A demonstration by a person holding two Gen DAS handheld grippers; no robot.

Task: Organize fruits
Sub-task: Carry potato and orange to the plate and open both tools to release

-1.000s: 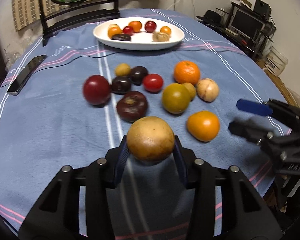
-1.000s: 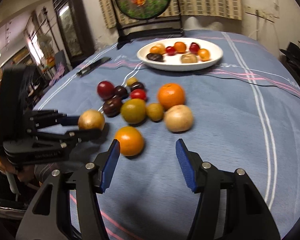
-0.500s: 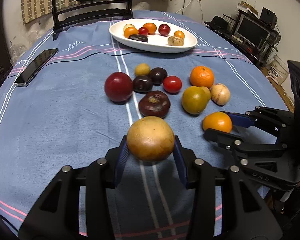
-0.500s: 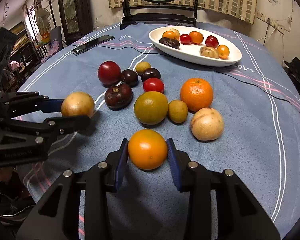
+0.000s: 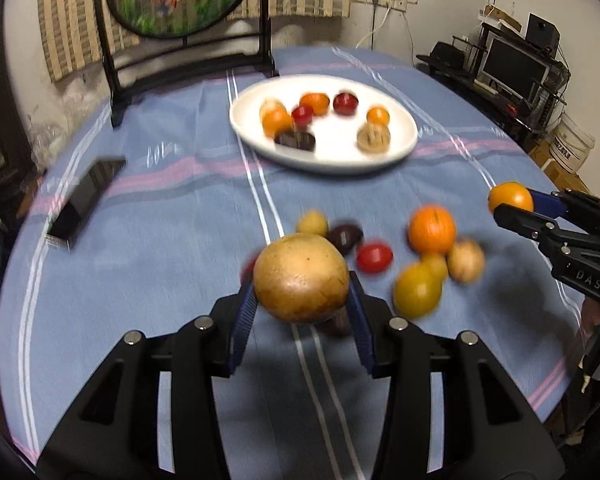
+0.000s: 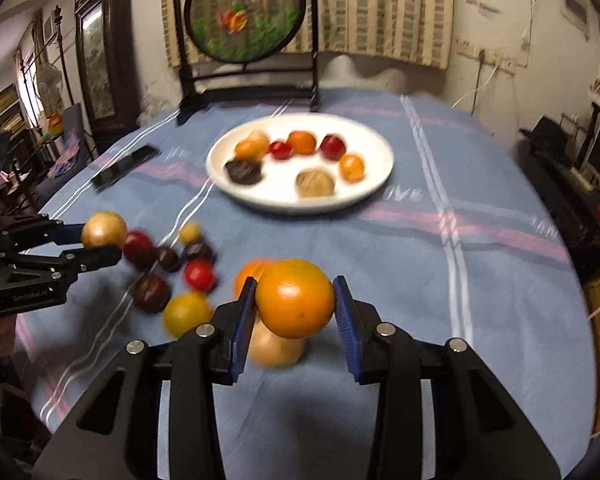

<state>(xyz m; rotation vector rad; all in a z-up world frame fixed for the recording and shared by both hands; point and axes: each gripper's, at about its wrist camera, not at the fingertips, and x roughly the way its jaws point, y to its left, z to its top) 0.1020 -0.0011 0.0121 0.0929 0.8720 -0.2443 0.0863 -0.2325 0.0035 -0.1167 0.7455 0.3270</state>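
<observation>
Here the left hand-held gripper (image 5: 302, 304), marked "GenRobot.AI" in the right wrist view, clamps a speckled tan fruit (image 5: 301, 277) above the blue-clothed bench (image 5: 160, 248). Loose fruits (image 5: 431, 229) lie blurred beneath, short of the white plate (image 5: 404, 148). The right hand-held gripper (image 6: 295, 312), lettered "DAS", grips a glossy orange fruit (image 6: 295, 298) over the open cloth at the bench's right edge.

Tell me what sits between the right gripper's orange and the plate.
Only bare blue cloth lies between the held orange and the plate, clearest in the right wrist view.
</observation>
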